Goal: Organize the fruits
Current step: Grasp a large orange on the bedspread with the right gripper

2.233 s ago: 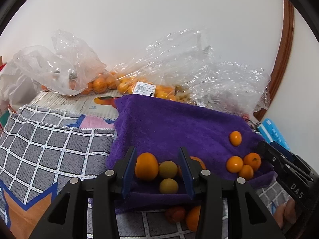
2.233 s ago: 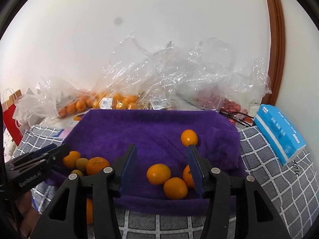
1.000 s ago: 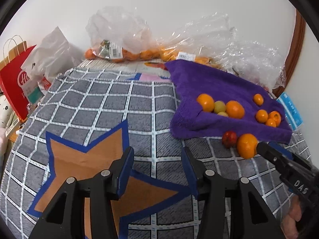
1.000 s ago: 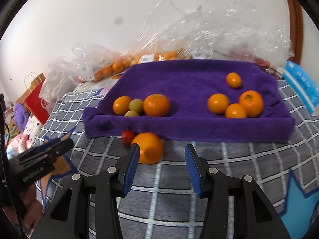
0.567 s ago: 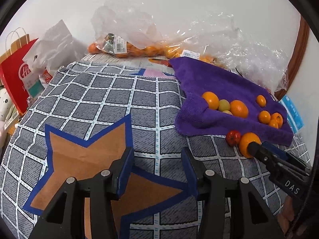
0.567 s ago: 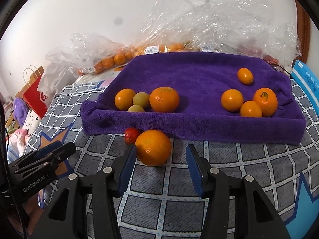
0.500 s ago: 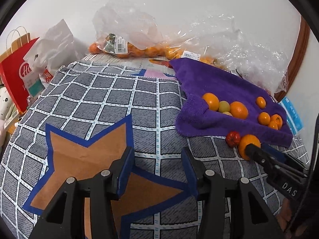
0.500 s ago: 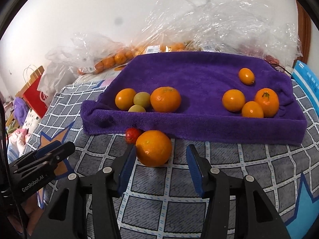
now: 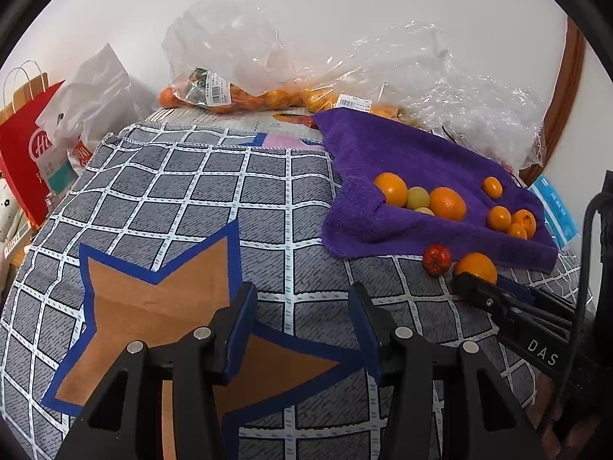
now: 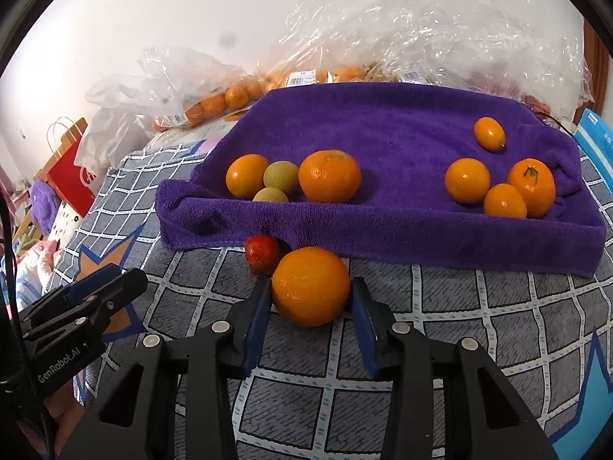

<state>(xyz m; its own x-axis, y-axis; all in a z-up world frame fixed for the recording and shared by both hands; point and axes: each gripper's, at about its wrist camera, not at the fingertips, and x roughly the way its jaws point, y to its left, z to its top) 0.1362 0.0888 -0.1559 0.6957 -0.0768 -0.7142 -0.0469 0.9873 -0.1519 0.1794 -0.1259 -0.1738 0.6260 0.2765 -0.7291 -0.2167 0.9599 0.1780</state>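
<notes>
A large orange (image 10: 310, 291) lies on the checked cloth just in front of a purple towel (image 10: 383, 122), with a small red fruit (image 10: 261, 253) touching its far left side. My right gripper (image 10: 311, 296) is closing around this orange, and both blue pads meet its sides. On the towel a left group holds two oranges (image 10: 329, 176) and two greenish fruits (image 10: 281, 178); several small oranges (image 10: 467, 180) sit at the right. My left gripper (image 9: 300, 295) hovers open over the brown star on the cloth with nothing between its fingers.
Clear plastic bags of oranges (image 9: 237, 96) lie along the wall behind the towel. A red paper bag (image 9: 27, 142) stands off the left edge, and a blue box (image 10: 597, 142) lies to the right of the towel. The checked cloth (image 9: 172, 199) covers the surface.
The right gripper moved forward until the large orange sits between its fingers, and its jaws narrowed onto it. The left gripper's view has hardly shifted over the last second.
</notes>
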